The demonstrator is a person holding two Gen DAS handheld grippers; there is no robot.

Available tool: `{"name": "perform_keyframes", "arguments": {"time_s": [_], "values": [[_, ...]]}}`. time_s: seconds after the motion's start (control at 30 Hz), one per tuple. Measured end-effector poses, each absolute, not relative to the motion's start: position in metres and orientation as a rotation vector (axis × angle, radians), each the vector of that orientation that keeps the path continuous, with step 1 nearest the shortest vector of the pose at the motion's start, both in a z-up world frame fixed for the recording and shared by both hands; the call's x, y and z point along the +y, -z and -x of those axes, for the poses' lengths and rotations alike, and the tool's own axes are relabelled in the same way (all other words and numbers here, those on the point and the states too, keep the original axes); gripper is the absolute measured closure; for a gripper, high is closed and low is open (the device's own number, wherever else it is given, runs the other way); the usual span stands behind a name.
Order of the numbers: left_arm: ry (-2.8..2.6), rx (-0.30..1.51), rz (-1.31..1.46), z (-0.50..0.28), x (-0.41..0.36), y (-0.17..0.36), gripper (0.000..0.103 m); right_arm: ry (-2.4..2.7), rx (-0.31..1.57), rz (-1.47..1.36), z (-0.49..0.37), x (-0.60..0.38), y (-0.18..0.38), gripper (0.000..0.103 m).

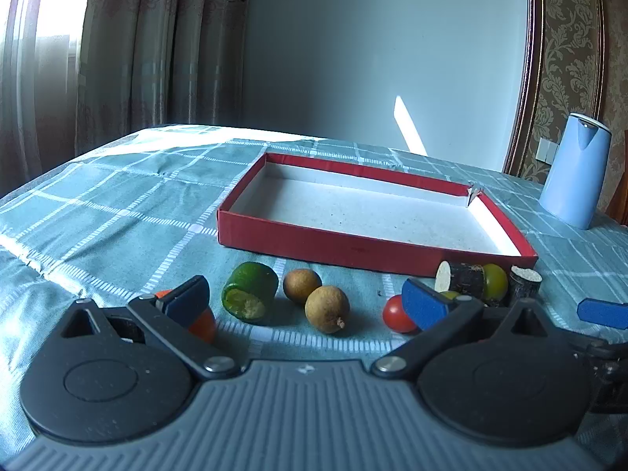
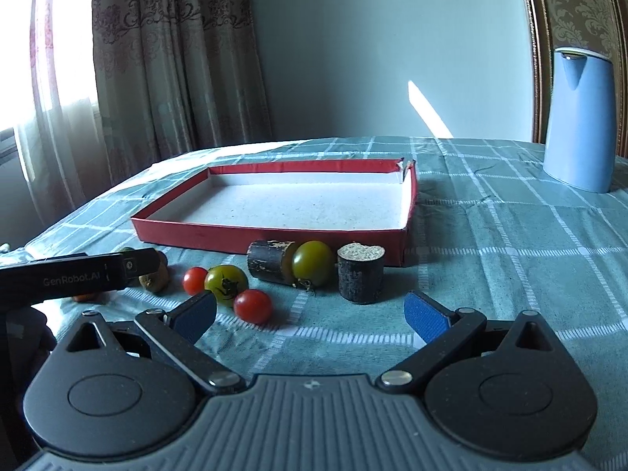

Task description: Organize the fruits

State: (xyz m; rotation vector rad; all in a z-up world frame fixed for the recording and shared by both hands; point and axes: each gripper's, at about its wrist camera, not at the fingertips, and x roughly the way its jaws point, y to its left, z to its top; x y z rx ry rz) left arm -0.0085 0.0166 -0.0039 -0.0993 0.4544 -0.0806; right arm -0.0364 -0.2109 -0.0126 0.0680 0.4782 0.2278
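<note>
Left wrist view: left gripper low over the checked tablecloth, fingers spread wide, nothing between them. Just ahead, in the gap: a green cut piece lying on its side, pale cut face toward the camera, and two brown longans close together to its right. An orange-red fruit partly hidden behind the left blue pad. A red cherry tomato tucked against the right pad. Farther right, near the box wall: a dark cylinder on its side, a yellow-green tomato touching its end, an upright dark cylinder. Beyond the fruit, a shallow red box with white interior, holding nothing. Blue jug at far right on the cloth. Blue tip of the right gripper poking in at the right edge.

Right wrist view: right gripper, fingers likewise wide apart and gripping nothing. Ahead: two red cherry tomatoes flanking a yellow-green tomato with a dark calyx. Behind them, the lying cylinder touching another yellow-green tomato, then the upright cylinder, all just in front of the red box. Black body of the left gripper entering from the left, hiding part of a longan. Blue jug at upper right.
</note>
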Motion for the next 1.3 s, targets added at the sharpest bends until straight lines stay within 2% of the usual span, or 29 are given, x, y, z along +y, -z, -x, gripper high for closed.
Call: {"name": "perform_keyframes", "arguments": {"time_s": [0.1, 0.17, 0.23, 0.37, 0.5, 0.57, 0.77, 0.8, 0.83, 0.93, 1.3], "values": [[0.081, 0.454, 0.101, 0.009, 0.017, 0.004, 0.000, -0.258, 0.491, -0.019, 0.033, -0.201, 0.012, 0.008], [0.082, 0.452, 0.104, 0.009, 0.017, 0.004, 0.000, -0.273, 0.512, 0.016, 0.027, -0.195, 0.012, 0.026], [0.083, 0.451, 0.108, 0.010, 0.017, 0.004, 0.000, -0.296, 0.532, 0.040, 0.021, -0.190, 0.014, 0.037], [0.085, 0.449, 0.115, 0.010, 0.018, 0.004, 0.000, -0.334, 0.558, 0.074, 0.013, -0.183, 0.016, 0.047], [0.088, 0.448, 0.120, 0.010, 0.019, 0.004, 0.000, -0.348, 0.577, 0.098, 0.003, -0.176, 0.020, 0.048], [0.088, 0.448, 0.121, 0.010, 0.019, 0.004, 0.000, -0.349, 0.585, 0.107, -0.001, -0.174, 0.021, 0.055], [0.090, 0.448, 0.123, 0.010, 0.019, 0.004, 0.000, -0.357, 0.605, 0.123, -0.009, -0.172, 0.023, 0.061], [0.090, 0.448, 0.123, 0.010, 0.019, 0.004, 0.000, -0.366, 0.607, 0.122, -0.009, -0.172, 0.024, 0.064], [0.090, 0.448, 0.123, 0.010, 0.019, 0.004, 0.000, -0.368, 0.614, 0.124, -0.010, -0.171, 0.024, 0.071], [0.090, 0.448, 0.123, 0.010, 0.019, 0.004, 0.000, -0.365, 0.611, 0.124, -0.010, -0.171, 0.024, 0.077], [0.080, 0.457, 0.100, 0.008, 0.015, 0.005, 0.000, -0.376, 0.578, 0.067, -0.002, -0.183, 0.019, 0.077]]}}
